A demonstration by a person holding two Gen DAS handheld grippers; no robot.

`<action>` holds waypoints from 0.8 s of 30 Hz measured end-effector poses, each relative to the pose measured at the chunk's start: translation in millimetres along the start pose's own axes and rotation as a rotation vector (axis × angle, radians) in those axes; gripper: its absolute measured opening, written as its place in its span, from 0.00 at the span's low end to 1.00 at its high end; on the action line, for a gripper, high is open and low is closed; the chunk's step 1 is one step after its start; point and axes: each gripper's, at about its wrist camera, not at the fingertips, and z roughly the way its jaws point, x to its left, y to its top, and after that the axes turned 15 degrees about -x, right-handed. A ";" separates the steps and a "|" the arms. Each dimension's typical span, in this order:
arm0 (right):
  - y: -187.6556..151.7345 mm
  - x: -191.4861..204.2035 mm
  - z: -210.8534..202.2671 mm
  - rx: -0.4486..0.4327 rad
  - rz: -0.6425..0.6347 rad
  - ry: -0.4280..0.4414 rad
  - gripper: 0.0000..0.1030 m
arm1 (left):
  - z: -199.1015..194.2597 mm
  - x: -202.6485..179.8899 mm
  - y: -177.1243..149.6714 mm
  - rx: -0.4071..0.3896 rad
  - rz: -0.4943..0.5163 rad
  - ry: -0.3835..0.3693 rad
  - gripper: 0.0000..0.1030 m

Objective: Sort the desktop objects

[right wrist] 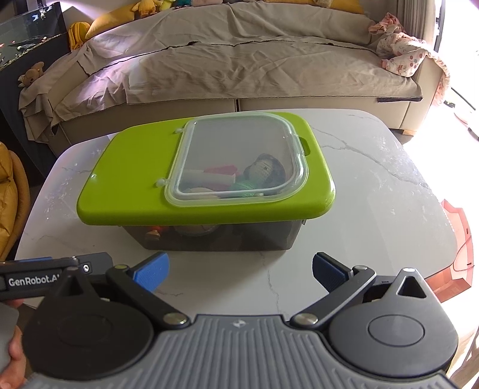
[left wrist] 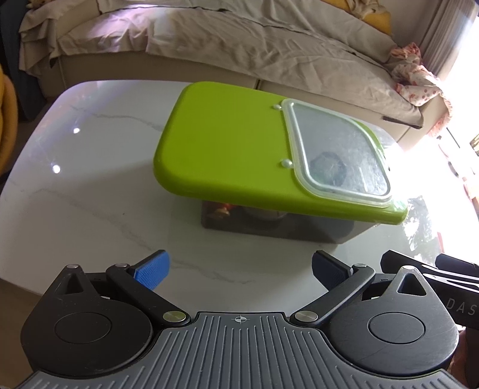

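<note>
On the white marble table stands a dark translucent storage box, closed by a lime-green lid with a clear hinged window set into its right half.

The left gripper hovers low over the table's near edge, its blue-padded fingers spread wide with nothing between them; the box sits beyond them, apart from the pads. From this view the lid looks skewed, its window frosted by glare, so only a dark round shape shows beneath it. Through the box's near wall an orange-red object and a pale round one are faintly visible. At the lower right edge the black body of the other gripper intrudes, just beside this one.

The right gripper is likewise fully parted and holds nothing, its blue pads short of the box's front wall. This view looks down more squarely through the window and shows what the other hides: a crocheted doll with dark hair and a teal body, a white cylinder and a red piece lying beside it. At the far left, the left gripper's black body labelled "GenRobot" enters, with part of a hand at the bottom corner.

Behind the table, both views show a sofa draped in a beige sheet; only the right view shows yellow plush toys along its top left.
</note>
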 end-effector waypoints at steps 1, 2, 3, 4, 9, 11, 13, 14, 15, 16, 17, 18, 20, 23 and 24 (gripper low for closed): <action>-0.1 -0.4 0.9 0.003 0.002 0.003 1.00 | 0.9 -0.1 -0.2 0.001 0.000 0.001 1.00; -0.3 -0.8 1.8 0.006 0.004 0.006 1.00 | 1.7 -0.2 -0.5 0.002 0.002 0.002 1.00; -0.7 -1.1 2.3 0.010 0.006 0.009 1.00 | 2.4 -0.1 -0.8 0.003 0.003 0.002 1.00; -1.0 -1.3 2.9 0.012 0.007 0.010 1.00 | 3.0 -0.1 -1.0 0.004 0.004 0.003 1.00; -1.7 0.6 4.2 0.015 -0.002 -0.002 1.00 | 3.3 -1.4 -0.9 0.003 0.011 0.006 1.00; -1.6 0.8 4.4 0.015 -0.003 -0.003 1.00 | 2.9 -1.3 0.0 0.002 0.010 0.006 1.00; -1.5 1.0 4.4 0.013 -0.004 -0.003 1.00 | 3.2 -0.4 0.5 0.003 0.007 0.004 1.00; -1.5 1.0 4.3 0.012 -0.004 -0.003 1.00 | 3.4 0.1 0.6 0.004 0.005 0.004 1.00; -1.7 1.3 5.0 0.012 -0.006 -0.004 1.00 | 3.7 0.6 0.7 0.005 0.003 0.003 1.00; -1.7 1.5 5.2 0.012 -0.008 -0.005 1.00 | 3.9 1.1 0.9 0.007 0.001 0.003 1.00; -1.9 1.7 5.4 0.012 -0.009 -0.005 1.00 | 4.2 1.4 0.7 0.008 -0.001 0.002 1.00; -2.2 1.8 5.5 0.012 -0.009 -0.005 1.00 | 4.4 1.1 -0.3 0.008 -0.003 0.002 1.00; -2.4 1.8 5.3 0.010 -0.010 -0.003 1.00 | 4.6 1.1 -1.0 0.008 -0.006 0.000 1.00; -2.2 1.5 4.7 0.009 -0.008 0.001 1.00 | 5.2 2.1 -0.5 0.004 -0.007 0.003 1.00; -2.1 1.6 4.1 0.008 -0.008 0.002 1.00 | 5.5 2.3 -0.4 0.002 -0.007 0.004 1.00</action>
